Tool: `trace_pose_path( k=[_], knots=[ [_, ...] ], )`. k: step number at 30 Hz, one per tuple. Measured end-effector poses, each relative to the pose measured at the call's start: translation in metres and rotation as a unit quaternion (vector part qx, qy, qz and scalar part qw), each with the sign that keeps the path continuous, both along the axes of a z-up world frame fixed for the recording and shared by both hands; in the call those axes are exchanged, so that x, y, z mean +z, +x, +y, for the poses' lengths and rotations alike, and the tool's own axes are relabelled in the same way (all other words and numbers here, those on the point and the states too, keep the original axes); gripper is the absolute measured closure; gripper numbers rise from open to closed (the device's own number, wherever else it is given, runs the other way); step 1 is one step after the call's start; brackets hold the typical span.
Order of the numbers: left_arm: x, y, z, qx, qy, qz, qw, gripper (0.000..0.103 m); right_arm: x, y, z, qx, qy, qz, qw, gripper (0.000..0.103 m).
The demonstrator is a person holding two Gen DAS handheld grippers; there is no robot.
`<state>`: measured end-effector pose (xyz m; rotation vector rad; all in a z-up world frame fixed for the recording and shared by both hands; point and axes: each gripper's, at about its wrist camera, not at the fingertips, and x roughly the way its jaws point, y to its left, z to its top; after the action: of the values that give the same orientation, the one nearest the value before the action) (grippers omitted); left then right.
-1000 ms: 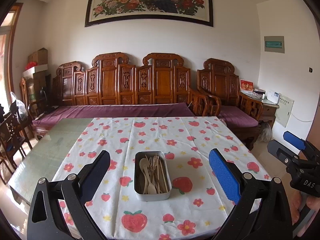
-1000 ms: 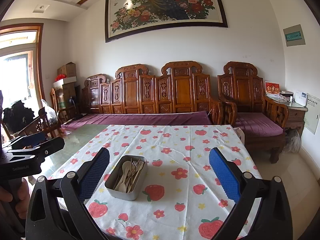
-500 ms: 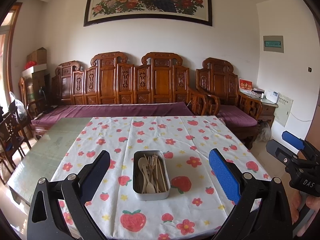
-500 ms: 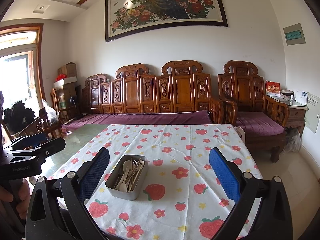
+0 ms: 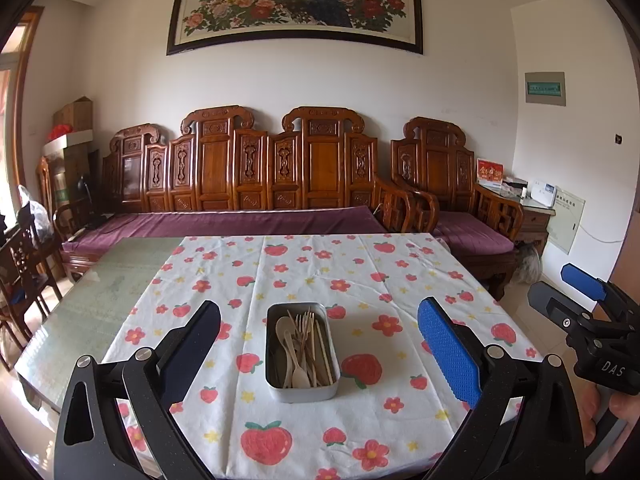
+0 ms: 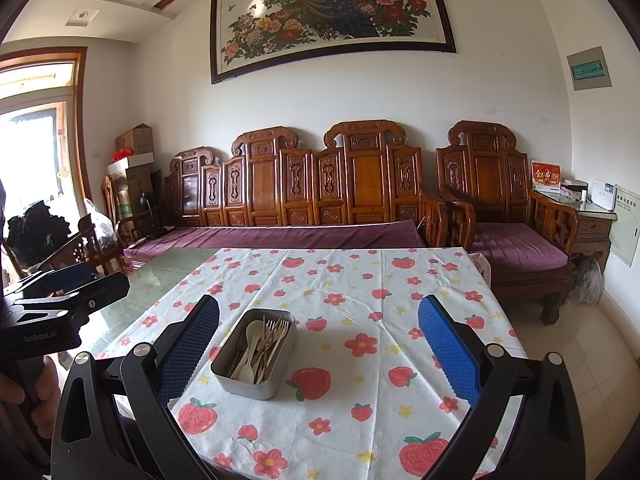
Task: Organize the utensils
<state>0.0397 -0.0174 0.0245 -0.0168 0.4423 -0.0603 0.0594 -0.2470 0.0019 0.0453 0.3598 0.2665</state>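
A grey metal tin (image 5: 302,388) sits on the strawberry-print tablecloth (image 5: 320,280) near the front edge. It holds pale spoons, forks and chopsticks (image 5: 304,344) all mixed together. My left gripper (image 5: 320,352) is open and empty, held above and in front of the tin. My right gripper (image 6: 320,352) is open and empty too, with the tin (image 6: 256,380) between its fingers and a little to the left. Each gripper shows at the edge of the other's view, the right one (image 5: 580,312) and the left one (image 6: 68,292).
The cloth covers the right part of a glass-topped table (image 5: 100,292). A carved wooden sofa (image 5: 280,184) with purple cushions stands behind the table. Wooden chairs (image 5: 20,264) stand at the left, an armchair (image 5: 460,200) and side cabinet (image 5: 536,212) at the right.
Both grippers have stayed open. The views have shifted only slightly; the tin sits at almost the same spot.
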Motion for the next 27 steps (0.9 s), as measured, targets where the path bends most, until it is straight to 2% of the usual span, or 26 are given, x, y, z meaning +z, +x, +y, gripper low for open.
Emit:
trace_pose_path(
  k=[27],
  knots=[
    [0.0005,-0.0009,-0.0002,0.0,0.003,-0.001,1.0,0.008,-0.0009,0.0011,0.0001,0.002,0.003,0.001,1.0,0.003]
  ],
)
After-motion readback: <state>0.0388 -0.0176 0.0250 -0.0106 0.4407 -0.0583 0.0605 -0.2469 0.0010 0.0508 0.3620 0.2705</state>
